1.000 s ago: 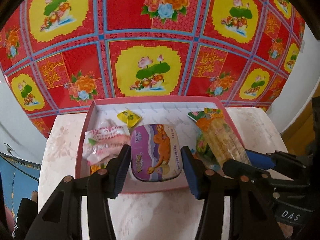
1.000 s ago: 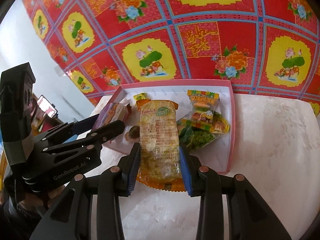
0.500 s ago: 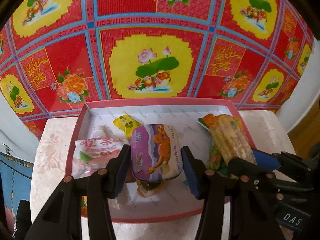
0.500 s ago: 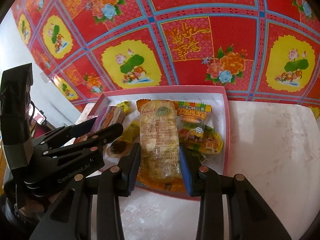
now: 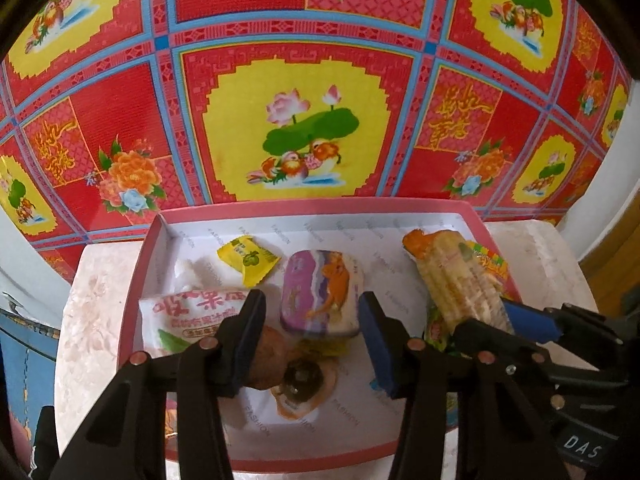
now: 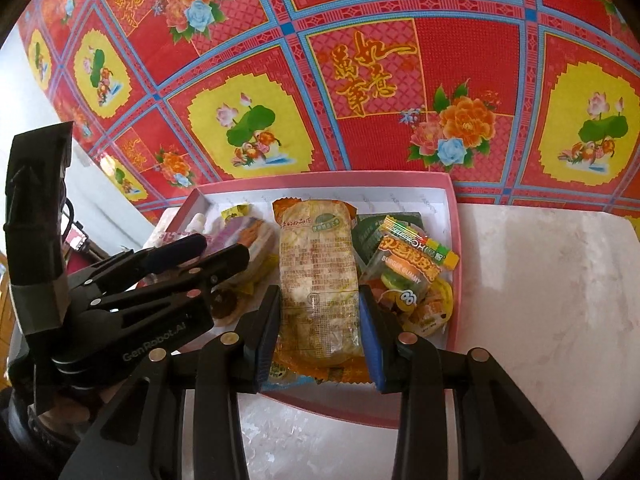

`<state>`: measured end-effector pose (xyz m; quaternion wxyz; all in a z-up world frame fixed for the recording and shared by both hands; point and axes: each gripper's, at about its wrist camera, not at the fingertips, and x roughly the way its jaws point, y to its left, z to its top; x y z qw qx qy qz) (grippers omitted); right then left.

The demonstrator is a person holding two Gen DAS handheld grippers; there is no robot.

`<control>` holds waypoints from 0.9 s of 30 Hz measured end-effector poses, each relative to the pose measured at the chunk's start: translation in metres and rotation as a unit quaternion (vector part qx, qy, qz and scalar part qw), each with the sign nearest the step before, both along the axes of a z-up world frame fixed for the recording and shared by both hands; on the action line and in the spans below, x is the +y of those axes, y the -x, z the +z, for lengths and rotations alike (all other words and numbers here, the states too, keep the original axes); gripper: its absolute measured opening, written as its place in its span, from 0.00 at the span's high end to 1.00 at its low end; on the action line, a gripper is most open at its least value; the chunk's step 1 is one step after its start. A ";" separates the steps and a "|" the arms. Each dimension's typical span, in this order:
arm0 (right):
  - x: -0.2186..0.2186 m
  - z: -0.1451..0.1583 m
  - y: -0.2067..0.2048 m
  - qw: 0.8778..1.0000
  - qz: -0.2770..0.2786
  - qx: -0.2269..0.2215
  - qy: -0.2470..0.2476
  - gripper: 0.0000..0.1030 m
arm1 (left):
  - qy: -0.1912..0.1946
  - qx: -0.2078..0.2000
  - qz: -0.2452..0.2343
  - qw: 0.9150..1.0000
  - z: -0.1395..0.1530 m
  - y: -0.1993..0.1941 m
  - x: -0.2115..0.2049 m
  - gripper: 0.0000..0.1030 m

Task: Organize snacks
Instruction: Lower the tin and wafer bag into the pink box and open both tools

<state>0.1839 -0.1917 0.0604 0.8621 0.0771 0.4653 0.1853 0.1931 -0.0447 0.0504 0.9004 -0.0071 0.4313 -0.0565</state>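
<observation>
Behind the marble table (image 6: pixel 540 280), red floral cloth hangs; right tongs (image 6: pixel 319 334) clamp a light, crushable cracker pack (image 6: pixel 318 276) by its long sides, while left tongs (image 5: pixel 310 328), closing, straddle without touching a purple tub (image 5: pixel 320 292) lying mid-tray (image 5: pixel 280 436), at twelve o'clock.

Pale marbled bench (image 6: pixel 540 300), pink-rimmed shallow box (image 5: pixel 132 300) lying flat on it at the far edge, bare bench to the box's right and near side

Left tool (image 5: pixel 312 332), right tool (image 6: pixel 319 330): black linkage fingers, blue pads, brass rivets, white "GenRobot.AI", "DAS" lettering.
</observation>
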 end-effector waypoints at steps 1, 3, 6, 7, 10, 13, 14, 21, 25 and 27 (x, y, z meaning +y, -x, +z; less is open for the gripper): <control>0.000 0.000 0.000 1.000 0.000 0.000 0.000 0.63 | 0.000 0.000 -0.001 1.000 0.001 0.000 -0.001 0.51; 0.000 0.000 -0.001 1.000 0.000 0.001 0.000 0.63 | 0.001 0.000 -0.002 1.000 0.002 -0.001 -0.003 0.51; 0.000 0.000 -0.001 1.000 -0.001 0.002 0.000 0.63 | 0.004 0.002 -0.001 1.000 0.004 0.001 -0.004 0.51; 0.000 0.000 -0.001 1.000 -0.002 0.002 0.000 0.63 | 0.004 0.003 -0.001 1.000 0.004 0.002 -0.004 0.51; 0.000 0.000 0.000 1.000 -0.001 0.002 -0.001 0.62 | 0.003 0.004 0.004 1.000 0.006 0.004 -0.003 0.50; 0.001 0.004 0.004 1.000 0.001 -0.007 -0.004 0.60 | 0.002 0.004 0.012 1.000 0.011 0.013 0.005 0.50; 0.001 0.006 0.006 1.000 0.002 -0.011 -0.004 0.57 | 0.002 0.004 0.014 1.000 0.012 0.014 0.007 0.50; 0.004 0.017 0.017 1.000 0.000 -0.029 -0.004 0.50 | 0.005 0.004 0.027 1.000 0.020 0.027 0.016 0.47; 0.004 0.019 0.022 1.000 -0.003 -0.031 -0.001 0.42 | 0.005 0.004 0.031 1.000 0.023 0.036 0.017 0.46; 0.004 0.020 0.026 0.999 -0.005 -0.032 0.001 0.39 | 0.007 0.005 0.031 0.999 0.024 0.042 0.018 0.45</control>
